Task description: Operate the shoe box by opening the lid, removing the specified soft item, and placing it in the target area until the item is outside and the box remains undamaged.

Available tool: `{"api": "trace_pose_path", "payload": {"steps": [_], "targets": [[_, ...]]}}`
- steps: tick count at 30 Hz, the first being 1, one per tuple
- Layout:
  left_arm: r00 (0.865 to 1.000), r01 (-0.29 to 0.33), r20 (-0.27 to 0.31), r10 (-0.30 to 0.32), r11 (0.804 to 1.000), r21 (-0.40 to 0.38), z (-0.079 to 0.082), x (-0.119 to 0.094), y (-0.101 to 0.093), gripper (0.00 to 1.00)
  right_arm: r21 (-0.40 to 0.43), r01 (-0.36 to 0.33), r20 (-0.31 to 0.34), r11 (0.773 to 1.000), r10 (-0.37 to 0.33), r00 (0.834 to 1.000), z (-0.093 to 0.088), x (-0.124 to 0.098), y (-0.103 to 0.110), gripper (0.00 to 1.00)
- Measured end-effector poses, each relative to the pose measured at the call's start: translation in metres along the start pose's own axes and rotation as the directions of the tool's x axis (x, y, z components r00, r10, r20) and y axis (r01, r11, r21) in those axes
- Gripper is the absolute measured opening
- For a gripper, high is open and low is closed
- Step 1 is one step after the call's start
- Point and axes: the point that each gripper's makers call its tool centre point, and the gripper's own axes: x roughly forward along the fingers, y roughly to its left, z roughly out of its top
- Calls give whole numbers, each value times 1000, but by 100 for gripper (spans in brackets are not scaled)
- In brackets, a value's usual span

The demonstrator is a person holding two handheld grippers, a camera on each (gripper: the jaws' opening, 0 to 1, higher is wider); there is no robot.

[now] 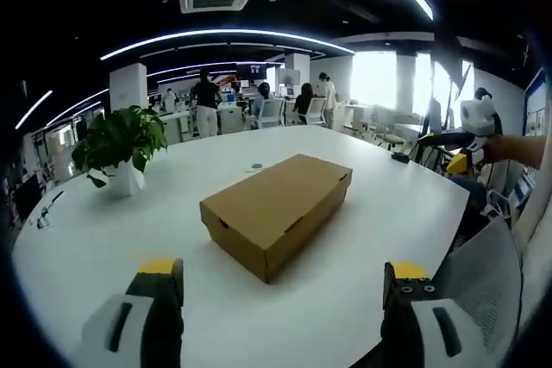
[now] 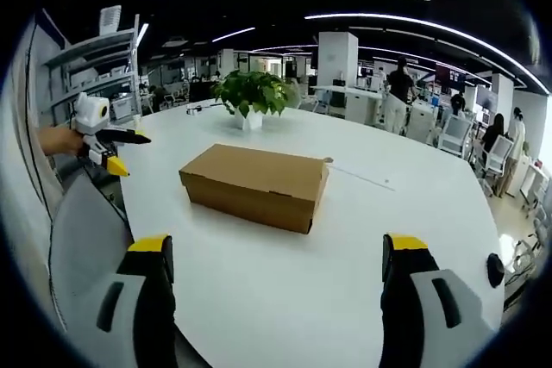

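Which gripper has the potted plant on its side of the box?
The left gripper: in its view the potted plant stands left of the closed shoe box.

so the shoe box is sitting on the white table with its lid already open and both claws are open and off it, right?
Not quite: the shoe box has its lid shut, flat on top, as the left gripper view shows and the right gripper view confirms. The rest holds: it sits on the white table, and the left claw and right claw are open and off it.
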Motion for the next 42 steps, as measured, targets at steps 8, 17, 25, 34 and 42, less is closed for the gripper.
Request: {"api": "trace_pose_path", "payload": {"steps": [8,17,25,34,42], "targets": [[1000,-5,4,5,1000,-1,5,11,3,98,-20,-40,-13,999,40,999,2,11,-7,96],[1000,-9,-12,9,1000,12,3,21,6,99,-36,-77,-27,996,77,997,2,26,-19,93],[1000,6,-11,-6,1000,19,4,35,7,98,-65,-143,-61,988,139,988,-2,44,-22,94],[1000,10,-21,-10,999,34,-2,46,11,98,-92,-206,-96,974,197,976,-9,63,-26,93],[1000,6,-30,-5,999,38,-5,55,16,96,-113,-248,-114,962,235,965,-14,81,-29,92]]}}
